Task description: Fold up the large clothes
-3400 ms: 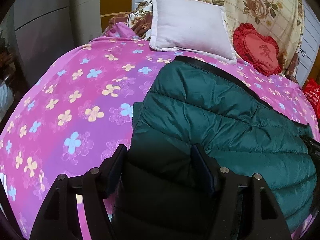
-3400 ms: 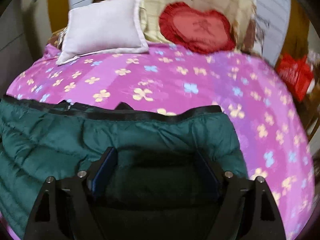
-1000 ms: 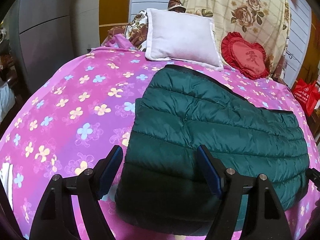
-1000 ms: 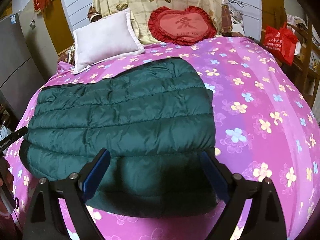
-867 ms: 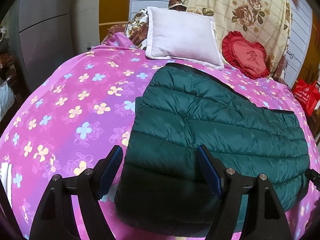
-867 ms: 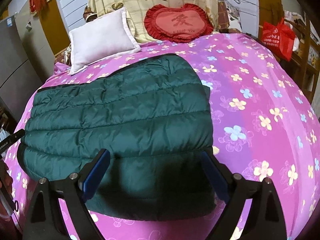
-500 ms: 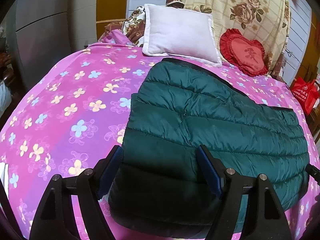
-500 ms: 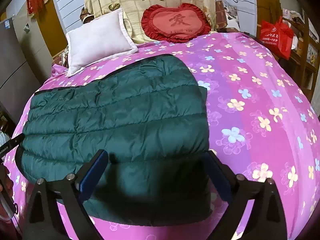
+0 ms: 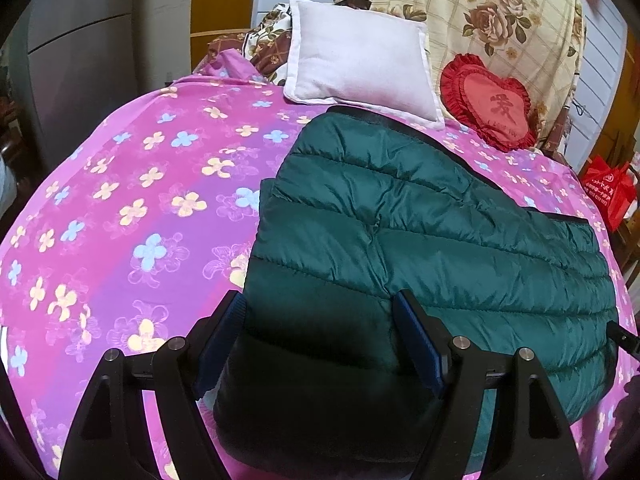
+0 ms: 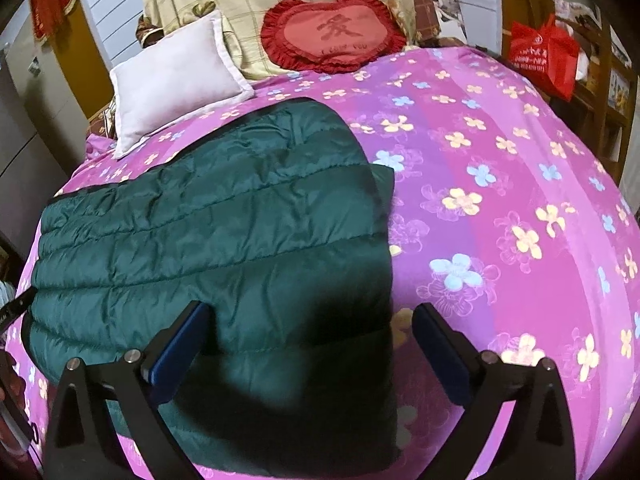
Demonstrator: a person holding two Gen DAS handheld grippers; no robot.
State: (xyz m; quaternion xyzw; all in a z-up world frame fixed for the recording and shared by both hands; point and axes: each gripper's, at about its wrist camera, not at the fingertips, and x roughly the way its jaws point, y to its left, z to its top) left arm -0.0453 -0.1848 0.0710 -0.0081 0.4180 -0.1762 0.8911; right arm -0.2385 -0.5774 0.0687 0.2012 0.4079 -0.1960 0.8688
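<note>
A dark green quilted puffer jacket (image 9: 420,240) lies folded flat on the pink flowered bedspread (image 9: 120,200). It also shows in the right wrist view (image 10: 208,232). My left gripper (image 9: 320,328) is open and empty, hovering over the jacket's near left corner. My right gripper (image 10: 312,340) is open and empty, over the jacket's near right edge, with its right finger above the bedspread (image 10: 520,200). The tip of the other gripper shows at the jacket's far edge in each view.
A white pillow (image 9: 360,68) and a red heart cushion (image 9: 492,108) lean at the head of the bed against a floral cloth. A red bag (image 10: 548,52) stands at the right beside wooden furniture. A grey cabinet (image 9: 80,60) stands left.
Both grippers let go of the jacket and drew back, then moved closer and lower again over its near corners. The right gripper has shifted right. The jacket lies still.
</note>
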